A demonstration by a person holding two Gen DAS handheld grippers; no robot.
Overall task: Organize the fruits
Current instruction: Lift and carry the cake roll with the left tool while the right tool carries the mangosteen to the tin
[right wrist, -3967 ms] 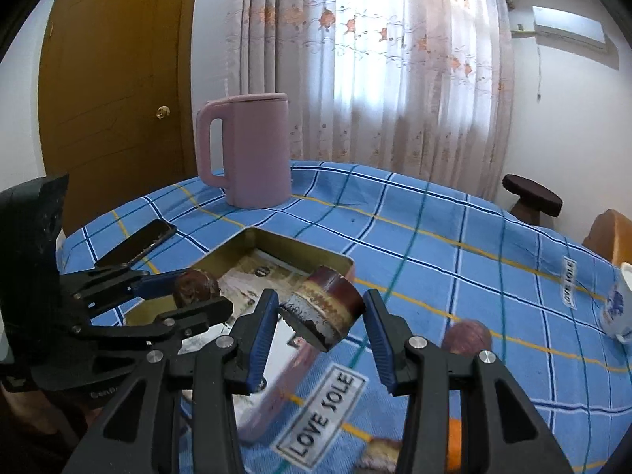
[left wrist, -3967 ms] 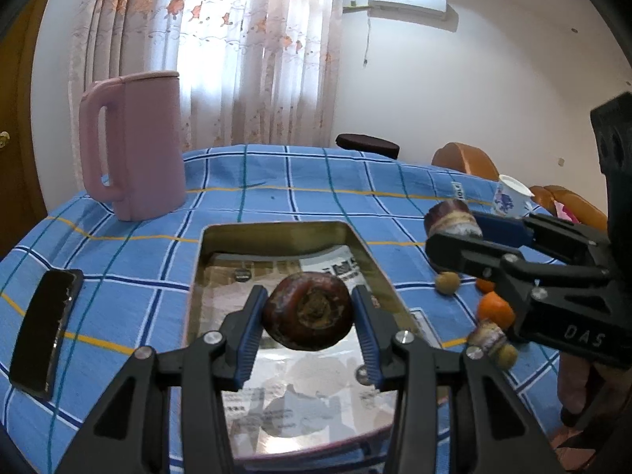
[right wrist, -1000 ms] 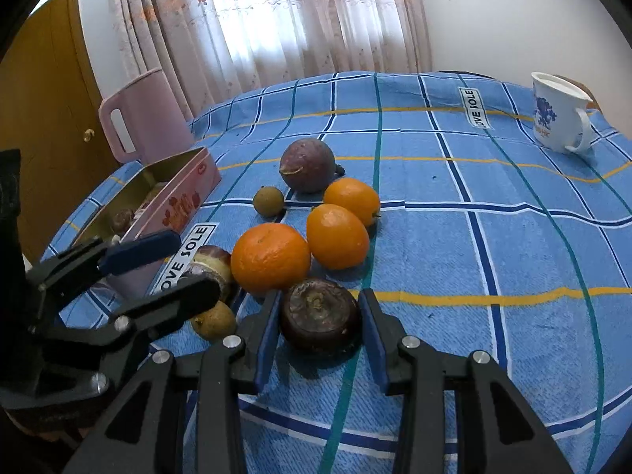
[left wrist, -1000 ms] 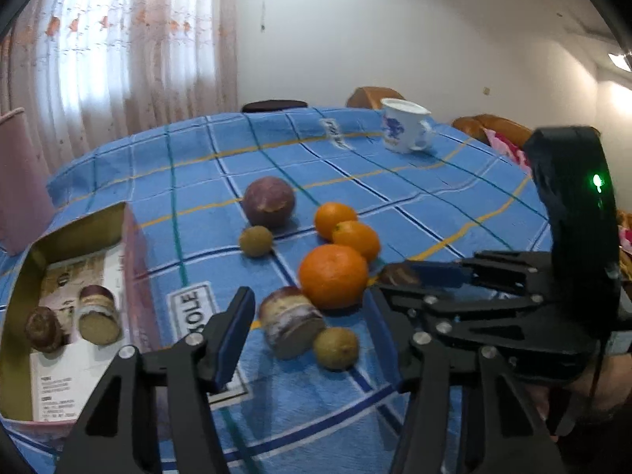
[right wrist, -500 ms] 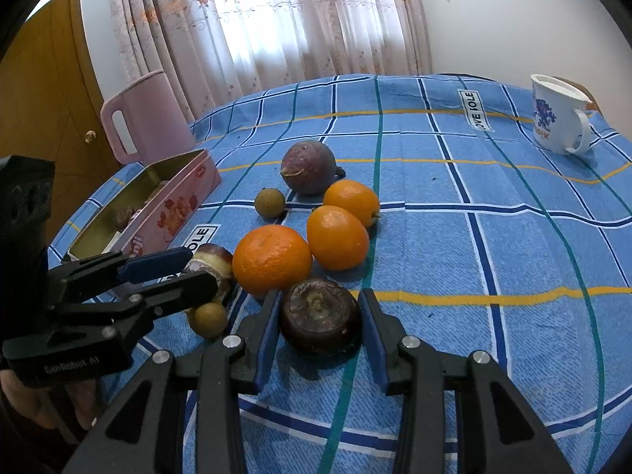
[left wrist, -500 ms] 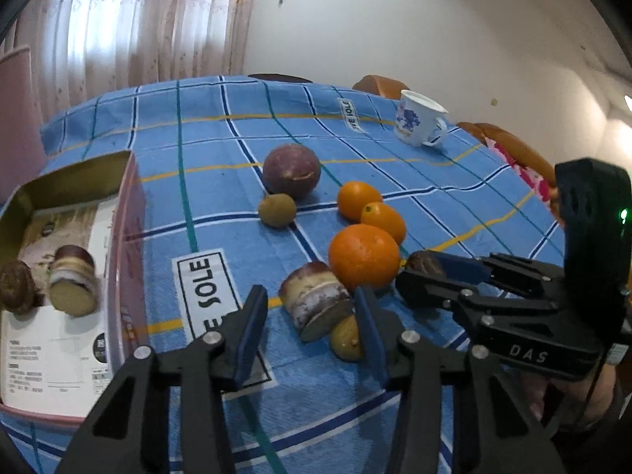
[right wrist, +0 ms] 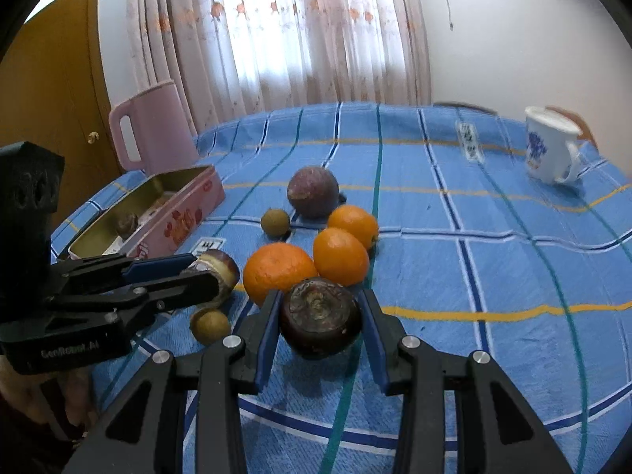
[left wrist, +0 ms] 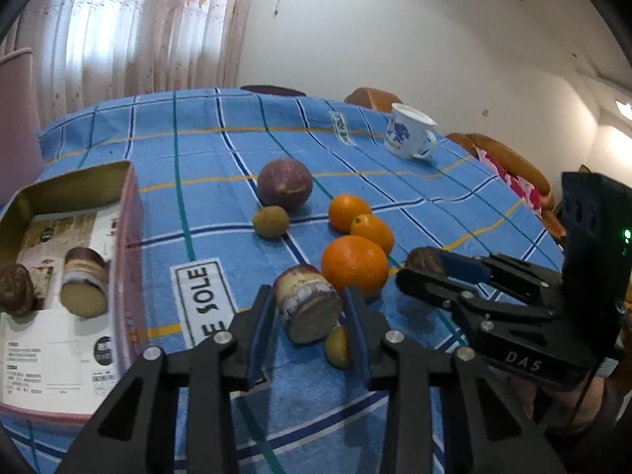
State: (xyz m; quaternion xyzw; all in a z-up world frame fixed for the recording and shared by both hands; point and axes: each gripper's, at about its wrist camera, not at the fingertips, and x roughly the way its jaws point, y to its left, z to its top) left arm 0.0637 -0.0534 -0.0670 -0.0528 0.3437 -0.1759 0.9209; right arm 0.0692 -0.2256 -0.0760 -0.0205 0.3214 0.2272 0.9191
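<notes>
Since half a second ago the left gripper has closed on the cut fruit; the right gripper still clamps the dark fruit, both beside the oranges. Only the left view shows two pieces inside the tin.

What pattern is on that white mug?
A blue floral-looking print on the white mug, with a little orange below; clearest in the right wrist view.
</notes>
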